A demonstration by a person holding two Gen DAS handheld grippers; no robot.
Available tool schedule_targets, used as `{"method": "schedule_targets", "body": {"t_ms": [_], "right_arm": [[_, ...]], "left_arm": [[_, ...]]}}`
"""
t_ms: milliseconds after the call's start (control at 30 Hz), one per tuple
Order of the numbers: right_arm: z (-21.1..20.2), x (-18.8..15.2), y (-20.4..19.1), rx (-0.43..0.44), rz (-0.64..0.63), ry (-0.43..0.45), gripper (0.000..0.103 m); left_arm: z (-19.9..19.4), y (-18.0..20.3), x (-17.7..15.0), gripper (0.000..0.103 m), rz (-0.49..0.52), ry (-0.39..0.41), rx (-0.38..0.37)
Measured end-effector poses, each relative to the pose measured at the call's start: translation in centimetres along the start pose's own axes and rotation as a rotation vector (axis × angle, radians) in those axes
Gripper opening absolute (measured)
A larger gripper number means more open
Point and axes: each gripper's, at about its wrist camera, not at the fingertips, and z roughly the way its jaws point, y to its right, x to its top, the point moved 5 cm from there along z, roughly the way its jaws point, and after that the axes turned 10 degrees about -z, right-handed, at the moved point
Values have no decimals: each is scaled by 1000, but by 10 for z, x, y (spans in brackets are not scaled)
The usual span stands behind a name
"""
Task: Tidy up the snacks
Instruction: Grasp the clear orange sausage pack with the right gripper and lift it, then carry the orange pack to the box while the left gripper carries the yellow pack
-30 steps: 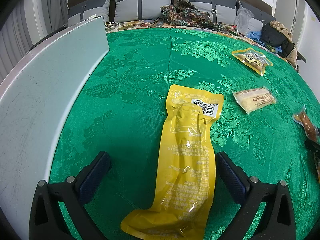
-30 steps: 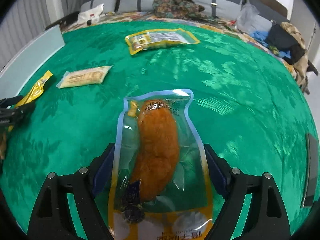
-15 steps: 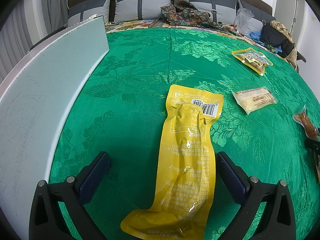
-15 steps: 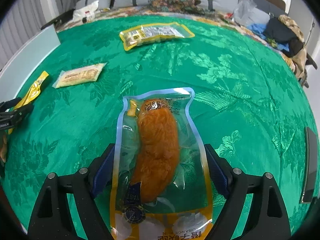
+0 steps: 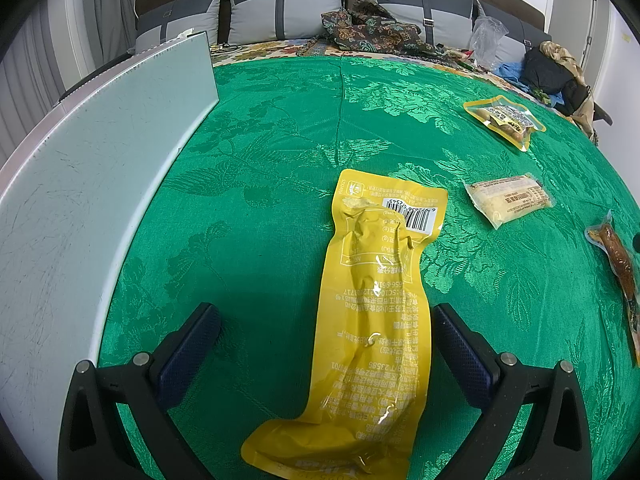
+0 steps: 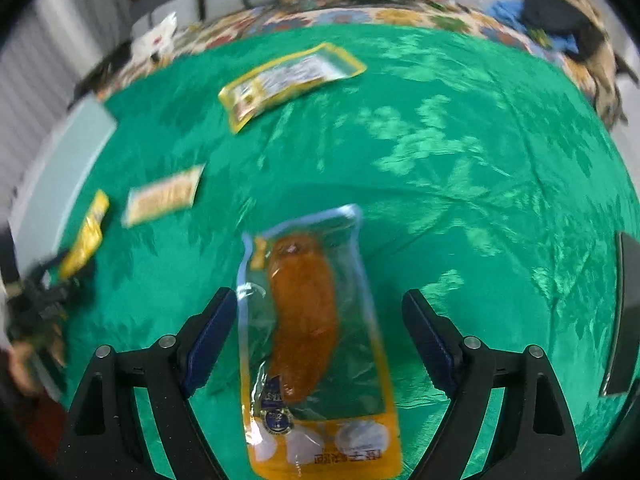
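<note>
The left gripper (image 5: 326, 354) stands spread wide over a long yellow pack (image 5: 376, 308) flat on the green cloth (image 5: 260, 140); the right gripper (image 6: 320, 340), likewise unclenched, straddles a clear sausage pouch (image 6: 316, 320); thin film lying flat may slide or crumple under closing fingers; farther off wait a pale bar (image 5: 508, 200) and a nut pack (image 5: 506, 120).

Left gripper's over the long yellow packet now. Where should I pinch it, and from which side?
Pinch the yellow packet across its narrow middle, coming straight down from above. It lies flat on the green cloth, lengthwise between the open left gripper fingers, probably slim enough there to close on.
</note>
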Motion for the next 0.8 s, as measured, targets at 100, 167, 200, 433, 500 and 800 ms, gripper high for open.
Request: {"method": "schedule_targets", "body": {"t_ms": [100, 167, 200, 433, 500, 800], "right_arm": [[4, 0, 13, 14, 108, -62, 87], [12, -3, 5, 55, 111, -113, 87], [18, -5, -3, 42, 81, -137, 87], [39, -7, -51, -156, -93, -136, 97], [40, -4, -53, -150, -105, -149, 95], [3, -10, -44, -60, -91, -139, 40]], "left_arm": [[0, 0, 0, 103, 0, 0, 0], [0, 0, 0, 103, 0, 0, 0], [0, 0, 0, 103, 0, 0, 0], [-1, 0, 1, 103, 7, -2, 5], [0, 1, 1, 103, 9, -43, 10], [-30, 20, -7, 39, 100, -126, -95]]}}
